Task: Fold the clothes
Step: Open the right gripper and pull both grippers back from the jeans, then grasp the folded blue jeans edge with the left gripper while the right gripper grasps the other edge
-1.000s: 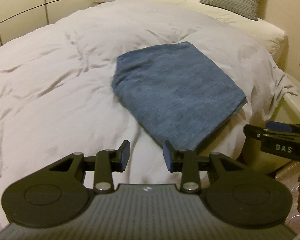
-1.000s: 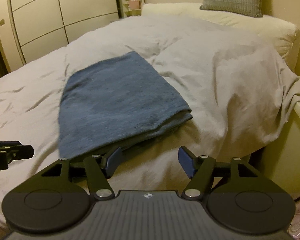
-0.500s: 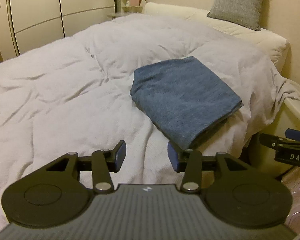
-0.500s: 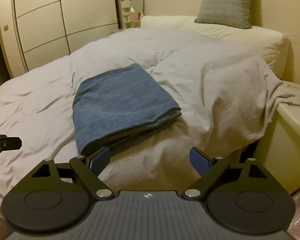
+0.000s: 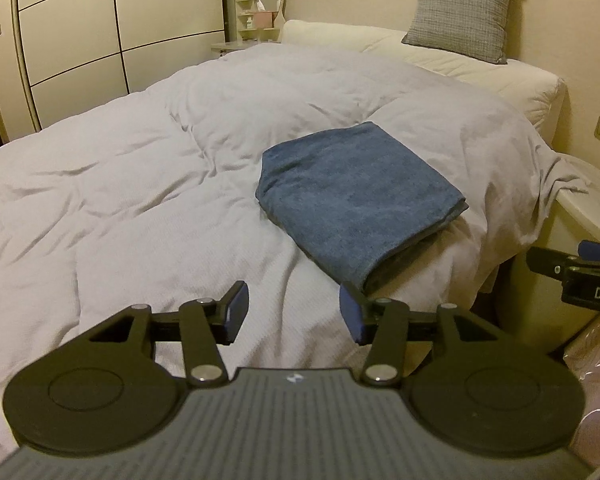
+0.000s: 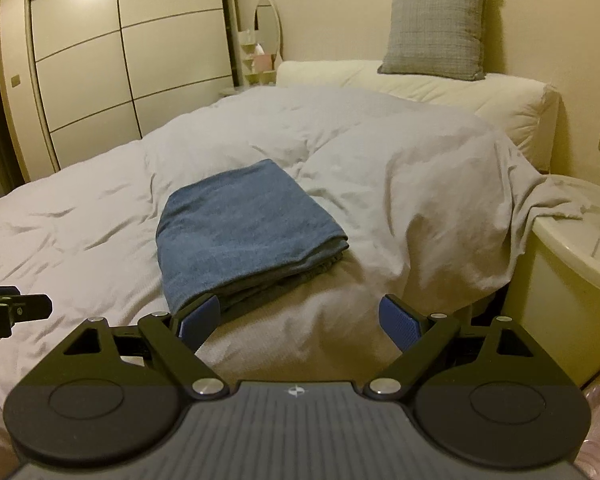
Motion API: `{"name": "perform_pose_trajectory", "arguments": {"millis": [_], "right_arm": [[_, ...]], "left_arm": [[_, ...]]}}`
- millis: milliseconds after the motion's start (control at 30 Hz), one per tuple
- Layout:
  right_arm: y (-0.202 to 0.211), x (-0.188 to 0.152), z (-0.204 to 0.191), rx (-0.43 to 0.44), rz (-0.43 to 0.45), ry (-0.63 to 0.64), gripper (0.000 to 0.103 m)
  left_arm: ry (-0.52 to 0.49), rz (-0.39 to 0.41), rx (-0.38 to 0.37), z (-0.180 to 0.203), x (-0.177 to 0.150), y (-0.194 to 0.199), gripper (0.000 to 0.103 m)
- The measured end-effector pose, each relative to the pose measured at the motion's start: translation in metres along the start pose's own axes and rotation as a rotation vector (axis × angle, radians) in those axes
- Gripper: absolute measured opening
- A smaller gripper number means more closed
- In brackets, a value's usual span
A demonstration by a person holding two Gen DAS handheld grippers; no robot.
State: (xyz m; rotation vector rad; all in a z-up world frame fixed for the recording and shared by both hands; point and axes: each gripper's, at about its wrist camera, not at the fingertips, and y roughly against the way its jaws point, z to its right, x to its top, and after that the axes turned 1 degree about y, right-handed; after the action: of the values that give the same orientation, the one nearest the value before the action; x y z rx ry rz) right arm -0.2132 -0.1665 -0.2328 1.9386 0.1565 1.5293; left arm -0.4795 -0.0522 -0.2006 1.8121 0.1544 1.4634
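Note:
A blue garment [image 5: 352, 204] [image 6: 244, 236] lies folded into a neat rectangle on the white duvet [image 5: 140, 184] [image 6: 400, 184], near the bed's front right edge. My left gripper [image 5: 292, 312] hovers in front of it, its jaws opening with nothing between the blue pads. My right gripper [image 6: 300, 320] stands wide open just short of the garment's near edge, also empty. Each view catches the other gripper's tip at its side edge.
A grey cushion [image 5: 460, 12] leans on the cream headboard pillow [image 6: 440, 92]. A white bedside unit [image 6: 572, 272] stands right of the bed, with the duvet corner draped on it. Wardrobe doors [image 5: 112, 36] line the far left wall.
Both grippers have pulled back and risen away from the folded garment, which now looks smaller. Both pairs of jaws have spread wider.

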Motion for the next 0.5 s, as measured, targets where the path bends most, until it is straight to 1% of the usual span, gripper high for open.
{"name": "perform_pose_trajectory", "arguments": {"millis": [267, 500], "right_arm": [[-0.015, -0.001, 0.0, -0.004, -0.035, -0.009, 0.089], [-0.047, -0.007, 0.005, -0.011, -0.121, -0.033, 0.089]], "left_arm": [[0.007, -0.043, 0.014, -0.003, 0.005, -0.024, 0.049], [0.022, -0.112, 0.026, -0.012, 0.01, -0.061, 0.05]]}}
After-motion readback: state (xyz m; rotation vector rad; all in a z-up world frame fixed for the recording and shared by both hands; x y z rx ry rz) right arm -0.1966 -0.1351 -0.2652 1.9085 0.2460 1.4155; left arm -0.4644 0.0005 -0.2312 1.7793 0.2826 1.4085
